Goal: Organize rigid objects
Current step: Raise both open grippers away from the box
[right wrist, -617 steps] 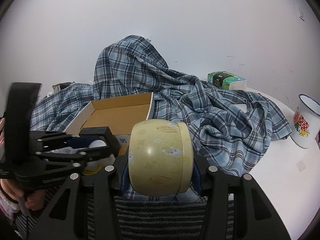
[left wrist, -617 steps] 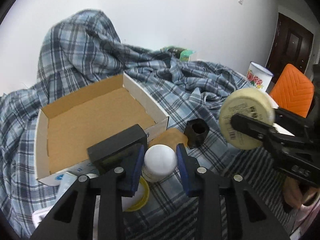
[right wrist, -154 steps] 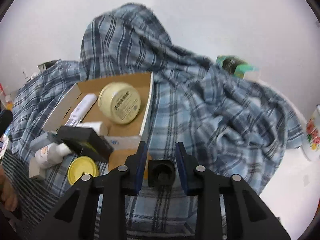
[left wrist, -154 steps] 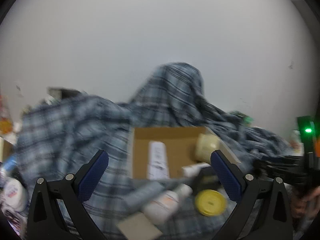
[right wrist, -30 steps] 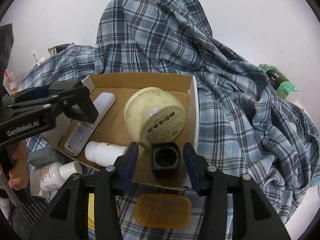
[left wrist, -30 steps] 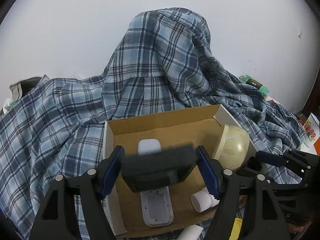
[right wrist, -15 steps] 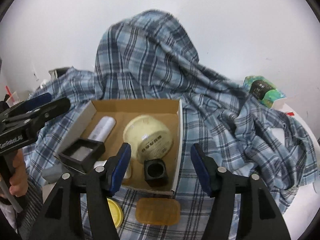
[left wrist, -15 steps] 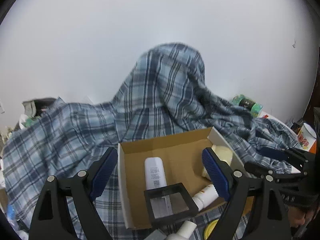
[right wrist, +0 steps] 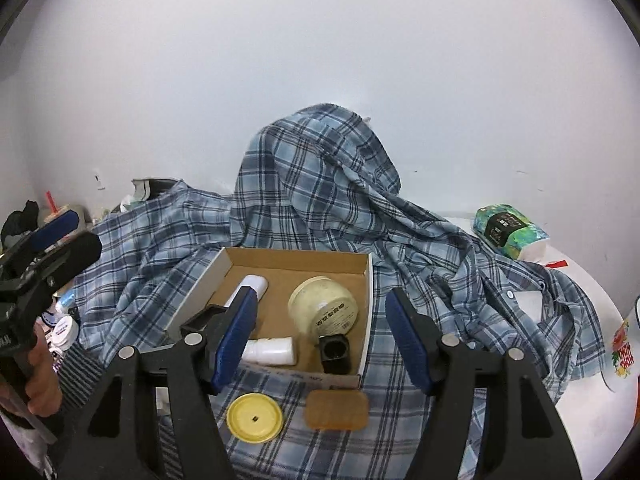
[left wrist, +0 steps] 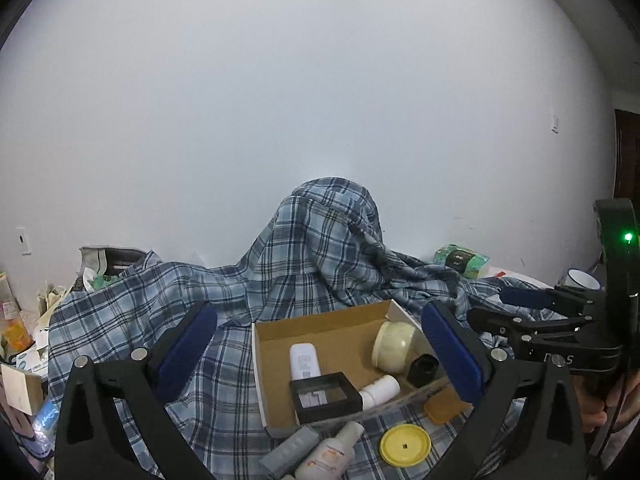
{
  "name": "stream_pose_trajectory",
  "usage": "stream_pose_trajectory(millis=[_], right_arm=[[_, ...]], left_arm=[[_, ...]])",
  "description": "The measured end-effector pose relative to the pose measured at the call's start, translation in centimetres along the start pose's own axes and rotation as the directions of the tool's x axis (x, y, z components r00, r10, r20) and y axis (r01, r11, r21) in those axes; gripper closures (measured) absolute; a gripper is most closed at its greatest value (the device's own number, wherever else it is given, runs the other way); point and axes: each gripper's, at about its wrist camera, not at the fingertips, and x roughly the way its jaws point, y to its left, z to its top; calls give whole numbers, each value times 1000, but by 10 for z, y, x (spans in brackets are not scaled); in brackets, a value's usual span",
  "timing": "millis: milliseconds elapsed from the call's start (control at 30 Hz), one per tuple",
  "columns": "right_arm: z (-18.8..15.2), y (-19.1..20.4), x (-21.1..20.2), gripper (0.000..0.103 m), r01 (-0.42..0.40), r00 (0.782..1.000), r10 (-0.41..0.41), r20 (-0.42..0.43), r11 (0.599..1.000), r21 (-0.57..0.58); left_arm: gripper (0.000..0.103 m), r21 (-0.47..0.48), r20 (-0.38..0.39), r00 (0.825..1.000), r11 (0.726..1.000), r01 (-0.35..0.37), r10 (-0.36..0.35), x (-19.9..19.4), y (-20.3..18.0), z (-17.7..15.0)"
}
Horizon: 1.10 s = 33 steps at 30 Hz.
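Observation:
An open cardboard box lies on plaid cloth. In it are a white remote, a cream jar, a black square case, a white bottle and a black cup. My left gripper hovers above and behind the box, its jaws opening wide and empty. In the right wrist view, my right gripper also hangs above the box, jaws opening, nothing between them. The black cup stands at the front wall beside the jar. A yellow lid and an amber pad lie in front of the box.
A label bottle and a grey tube lie before the box. A tissue pack and an enamel mug sit to the right on the white table. Clutter crowds the left. A wall stands behind.
Both grippers rose and drew back from the box. The left let go of the black case, which now lies in the box. The right jaws widened away from the black cup.

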Motion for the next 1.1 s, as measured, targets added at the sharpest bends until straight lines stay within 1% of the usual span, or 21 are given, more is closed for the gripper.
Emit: stream_pose_trajectory(millis=[133,167,233,267,300,367,467,667,767,833,933,1100], right_arm=[[-7,8,-13,37,4,999,-3,35,1000,-14],[-9,9,-16,34,9,999,-8,47,1000,-17],[-13,10,-22,24,13,998,-11,67,1000,-20],[-16,10,-24,16,14,997,-12,78,1000,-20],[-19,10,-25,11,16,996,-14,92,1000,-18],[-25,10,-27,8,23,993,-21,115,1000,-15],[-33,8,-25,2,42,992,-40,123,999,-14],[-50,-1,-13,2,58,991,-59,119,998,13],[-55,-2,-12,2,35,989,-35,144,999,8],[-57,0,-12,2,40,987,-38,157,999,-12],[-58,2,-10,2,54,986,-48,159,998,-35],[-60,3,-9,2,52,987,-47,153,998,-33]], left_arm=[[0,-6,-2,1000,1000,12,-12,-9,0,-10],[0,-7,-3,1000,1000,8,-8,-10,0,-14],[0,-9,-18,1000,1000,10,-10,-11,0,-22],[0,-24,-21,1000,1000,11,-12,-12,2,-27],[0,-38,-20,1000,999,13,-14,-14,4,-31],[0,-55,-22,1000,998,15,-16,-15,7,-40],[0,-48,-28,1000,999,2,-4,-12,9,-51],[0,-49,-45,999,998,-29,27,-2,14,-67],[0,-34,-32,999,998,-45,44,-1,13,-71],[0,-22,-24,998,998,-55,54,0,12,-74],[0,-8,-34,998,999,-50,50,3,10,-77],[0,21,-24,998,998,-52,52,2,3,-77]])
